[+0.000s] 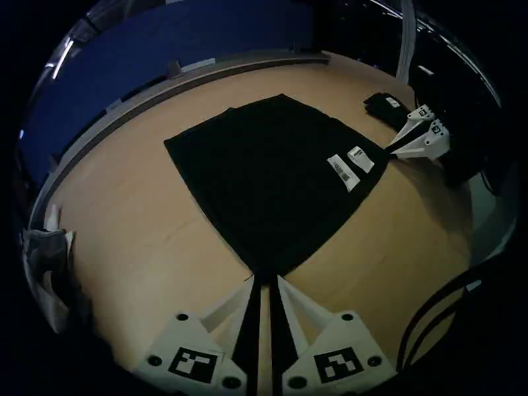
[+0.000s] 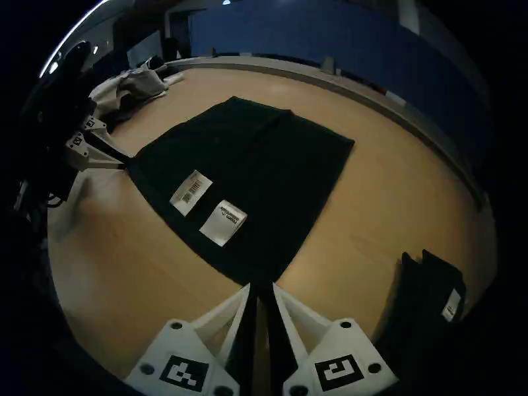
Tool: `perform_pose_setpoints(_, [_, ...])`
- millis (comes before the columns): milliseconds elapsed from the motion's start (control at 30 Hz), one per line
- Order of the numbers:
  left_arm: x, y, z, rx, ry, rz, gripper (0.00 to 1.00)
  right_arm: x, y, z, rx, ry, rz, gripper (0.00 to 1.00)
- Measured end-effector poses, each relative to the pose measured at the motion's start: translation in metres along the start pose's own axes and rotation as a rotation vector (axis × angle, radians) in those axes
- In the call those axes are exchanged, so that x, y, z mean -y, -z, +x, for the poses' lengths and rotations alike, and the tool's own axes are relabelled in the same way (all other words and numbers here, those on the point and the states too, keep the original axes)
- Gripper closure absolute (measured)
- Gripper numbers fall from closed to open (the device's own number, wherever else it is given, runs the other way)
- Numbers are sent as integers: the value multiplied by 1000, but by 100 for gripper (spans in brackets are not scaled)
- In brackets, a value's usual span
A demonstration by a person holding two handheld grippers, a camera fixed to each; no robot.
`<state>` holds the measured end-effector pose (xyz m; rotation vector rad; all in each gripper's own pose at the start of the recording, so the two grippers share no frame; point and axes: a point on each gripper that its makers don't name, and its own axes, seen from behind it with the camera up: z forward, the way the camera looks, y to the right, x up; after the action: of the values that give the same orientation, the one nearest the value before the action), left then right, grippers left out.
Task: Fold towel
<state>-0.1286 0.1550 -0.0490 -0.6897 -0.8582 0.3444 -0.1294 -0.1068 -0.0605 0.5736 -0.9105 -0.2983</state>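
A black rectangular towel (image 1: 264, 178) lies spread flat on the light wooden surface (image 1: 132, 218), with two white labels (image 2: 208, 208) facing up near one edge. The left hand-held gripper (image 1: 264, 280) has its fingers drawn almost together, pinching one corner of the towel. The right hand-held gripper (image 2: 262, 288) is closed just as narrowly on the neighbouring corner, along the labelled edge. A folded black cloth (image 2: 429, 290) sits apart from the towel, beside the right hand-held gripper.
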Motion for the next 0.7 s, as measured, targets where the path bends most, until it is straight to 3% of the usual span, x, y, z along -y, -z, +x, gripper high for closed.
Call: perform_pose_setpoints(700, [0, 7, 7, -18, 37, 4, 96, -3, 7, 7, -22, -16, -4, 92])
